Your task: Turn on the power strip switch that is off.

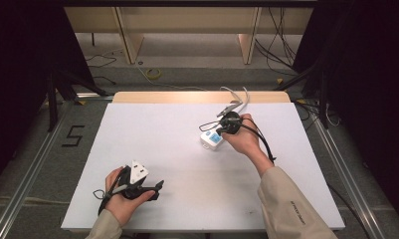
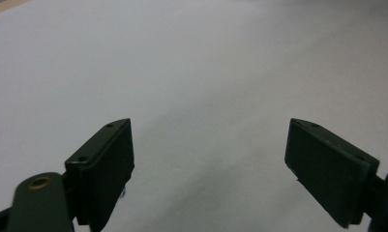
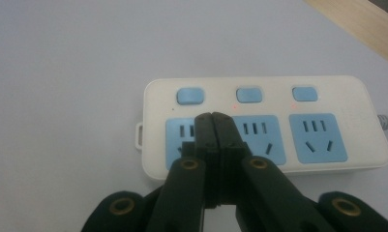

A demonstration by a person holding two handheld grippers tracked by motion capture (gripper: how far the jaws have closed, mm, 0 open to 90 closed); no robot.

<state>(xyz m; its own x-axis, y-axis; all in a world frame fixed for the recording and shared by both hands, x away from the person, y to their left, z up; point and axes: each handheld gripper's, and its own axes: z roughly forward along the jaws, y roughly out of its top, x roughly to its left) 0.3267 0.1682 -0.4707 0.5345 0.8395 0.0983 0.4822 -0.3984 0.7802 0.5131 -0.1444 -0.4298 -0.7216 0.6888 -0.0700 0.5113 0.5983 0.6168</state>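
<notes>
The power strip (image 1: 211,138) lies flat on the white table (image 1: 177,149), on the right side and past the middle, near the far edge. It is white with three blue sockets and three blue buttons above them. In the right gripper view, the power strip (image 3: 264,125) shows a tiny red light under the middle button and another under the right button. A grey cord comes out of its right end. In the high view, a white cable (image 1: 237,97) curls away behind the strip toward the far edge of the table.

The right gripper (image 1: 230,122) hangs just over the power strip, held in the person's right hand (image 1: 244,137). In its own view, the right gripper (image 3: 214,118) has its two black jaws pressed tight together with nothing between them. The tips sit in front of the left socket, just under the left button. I cannot tell if they touch the strip.

The left gripper (image 1: 154,188) is near the front left of the table, well apart from the strip, held in the left hand (image 1: 120,196). In its own view, the left gripper (image 2: 208,154) has its jaws spread wide, with only bare white table between them.
</notes>
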